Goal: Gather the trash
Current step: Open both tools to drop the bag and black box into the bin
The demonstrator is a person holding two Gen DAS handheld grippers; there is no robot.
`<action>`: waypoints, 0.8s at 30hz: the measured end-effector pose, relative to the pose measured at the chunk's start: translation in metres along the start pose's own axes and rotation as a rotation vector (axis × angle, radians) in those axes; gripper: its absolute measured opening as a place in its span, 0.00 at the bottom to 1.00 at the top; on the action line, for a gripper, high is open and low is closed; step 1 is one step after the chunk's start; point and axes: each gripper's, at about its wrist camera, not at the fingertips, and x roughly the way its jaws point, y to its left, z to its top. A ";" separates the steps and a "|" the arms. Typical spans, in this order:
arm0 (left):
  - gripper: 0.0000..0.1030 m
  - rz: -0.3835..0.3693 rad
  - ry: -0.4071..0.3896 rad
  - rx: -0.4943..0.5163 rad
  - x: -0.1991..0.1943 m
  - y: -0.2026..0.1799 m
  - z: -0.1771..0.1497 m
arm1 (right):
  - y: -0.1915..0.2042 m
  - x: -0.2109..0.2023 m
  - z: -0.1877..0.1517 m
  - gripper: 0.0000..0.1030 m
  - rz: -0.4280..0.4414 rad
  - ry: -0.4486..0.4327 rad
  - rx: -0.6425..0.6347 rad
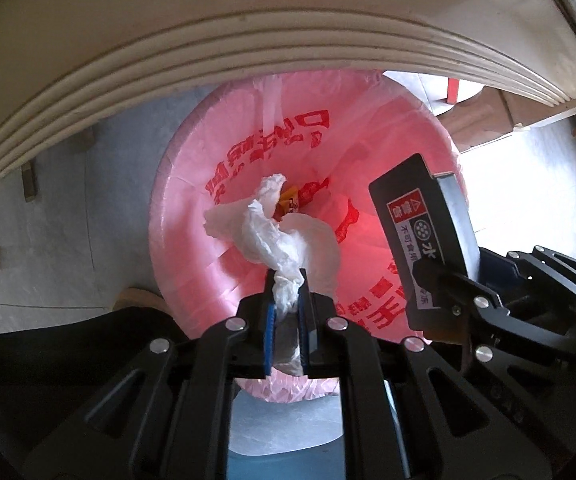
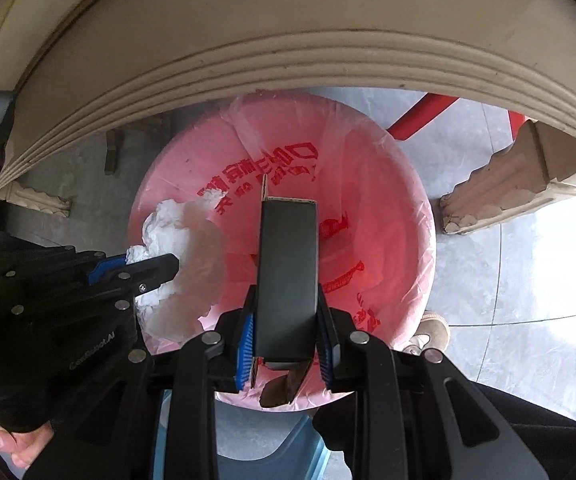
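Note:
A bin lined with a pink bag with red print (image 1: pixel 387 128) (image 2: pixel 387 184) stands on the floor under a table edge. My left gripper (image 1: pixel 287 280) is shut on a crumpled white tissue (image 1: pixel 276 232) and holds it over the bin's mouth; it also shows in the right wrist view (image 2: pixel 156 268) with the tissue (image 2: pixel 176 232). My right gripper (image 2: pixel 286 320) is shut on a dark cardboard box (image 2: pixel 288 256), held upright over the bin; the box (image 1: pixel 419 216) and that gripper (image 1: pixel 439 280) show at the right of the left wrist view. Some orange trash (image 1: pixel 288 200) lies inside the bag.
A cream table edge with ridged moulding (image 1: pixel 208 52) (image 2: pixel 288 56) arches over the bin. A carved table foot (image 2: pixel 495 196) stands at the right on the grey tiled floor (image 2: pixel 527 280). A red chair leg (image 2: pixel 419 116) is behind the bin. A shoe (image 2: pixel 431 328) is at the bin's right.

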 end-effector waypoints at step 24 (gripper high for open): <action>0.52 0.064 -0.014 -0.020 -0.001 0.007 0.002 | -0.008 0.000 0.003 0.50 -0.040 -0.006 0.015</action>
